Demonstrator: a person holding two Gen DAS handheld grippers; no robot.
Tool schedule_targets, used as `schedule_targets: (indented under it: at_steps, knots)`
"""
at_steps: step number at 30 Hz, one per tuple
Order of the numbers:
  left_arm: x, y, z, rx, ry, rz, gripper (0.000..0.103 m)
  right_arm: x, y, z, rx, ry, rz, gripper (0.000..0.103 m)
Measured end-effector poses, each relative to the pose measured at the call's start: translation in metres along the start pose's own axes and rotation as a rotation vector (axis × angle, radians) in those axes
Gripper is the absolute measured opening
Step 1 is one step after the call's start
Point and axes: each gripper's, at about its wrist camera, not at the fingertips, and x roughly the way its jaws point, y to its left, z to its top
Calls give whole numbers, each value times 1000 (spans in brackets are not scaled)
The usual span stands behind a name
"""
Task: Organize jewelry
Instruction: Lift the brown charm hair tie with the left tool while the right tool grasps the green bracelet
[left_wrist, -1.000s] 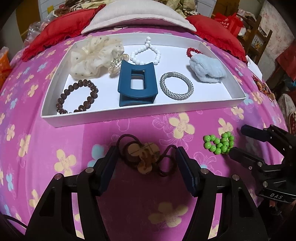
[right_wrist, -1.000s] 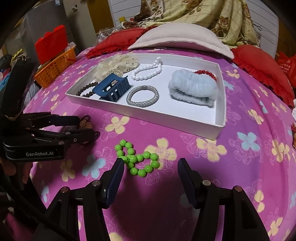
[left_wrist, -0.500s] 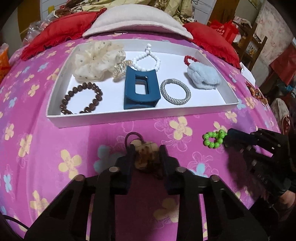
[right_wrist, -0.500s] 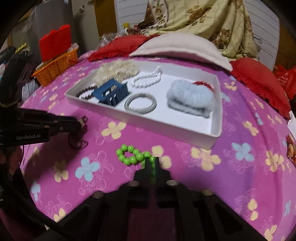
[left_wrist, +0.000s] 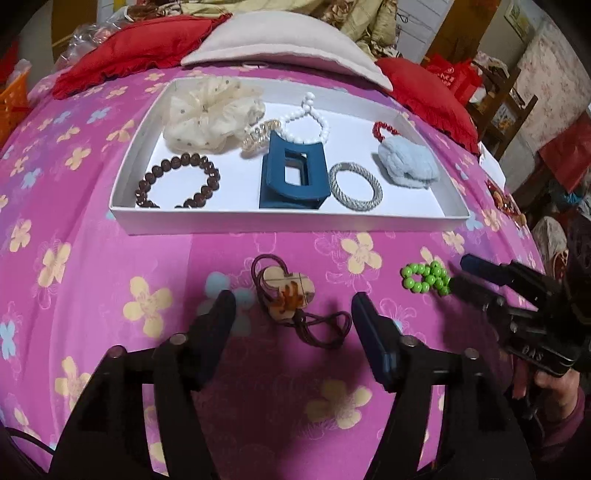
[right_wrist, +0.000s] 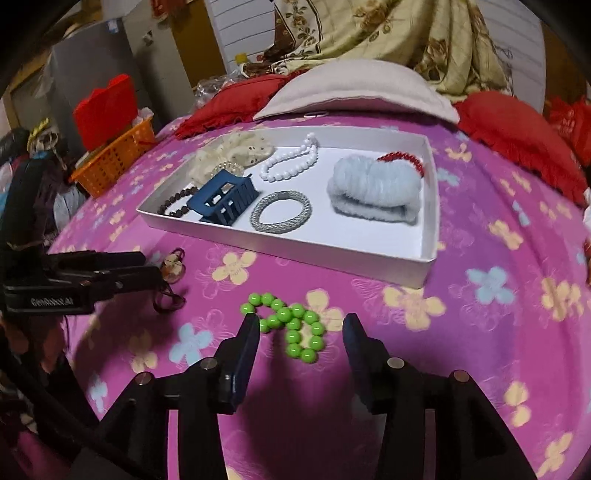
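Left wrist view first: the left gripper (left_wrist: 291, 314) hangs over the pink floral bedspread (left_wrist: 92, 280), jaws opening wide, and the wooden pendant hair tie (left_wrist: 288, 290) lies loose between them, gripped by neither pad. It sits just short of the near edge of the white tray (left_wrist: 280, 223), toward the middle. Light thing, I'd say; the wooden charm is stiff, the brown cord floppy, so the charm's edges look the surest hold.

Over to the right wrist view: the right gripper (right_wrist: 301, 334) is opening too, the green bead bracelet (right_wrist: 291, 325) bunched on the cover between its fingers, unheld, near the tray's front right corner. Glossy round beads, probably slippery and inclined to roll; pinching across the doubled strand seems best.
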Motion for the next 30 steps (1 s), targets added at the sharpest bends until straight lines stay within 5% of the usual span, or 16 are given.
schedule_targets:
  at_steps: [4, 8, 10, 12, 24, 27, 30]
  knots:
    - [11, -9, 2, 25, 24, 48, 66, 13, 7, 0, 0, 15, 0, 44]
    - [22, -14, 7, 14, 19, 73, 62, 17, 11, 1, -23, -15, -22, 21]
    - [24, -18, 7, 44, 17, 97, 35, 16, 9, 0, -27, -18, -32, 16]
    - [24, -19, 5, 74, 21, 96, 30, 10, 7, -1, -31, -34, -40, 1]
    - [-4, -14, 1, 73, -13, 30, 30, -8, 0, 8, -44, -49, 16, 4]
    - [-10, -13, 3, 68, -25, 31, 30, 0, 3, 10, -65, -22, 23, 38]
    - [-11, -12, 2, 61, -25, 31, 30, 12, 9, 14, -114, -1, 26, 38]
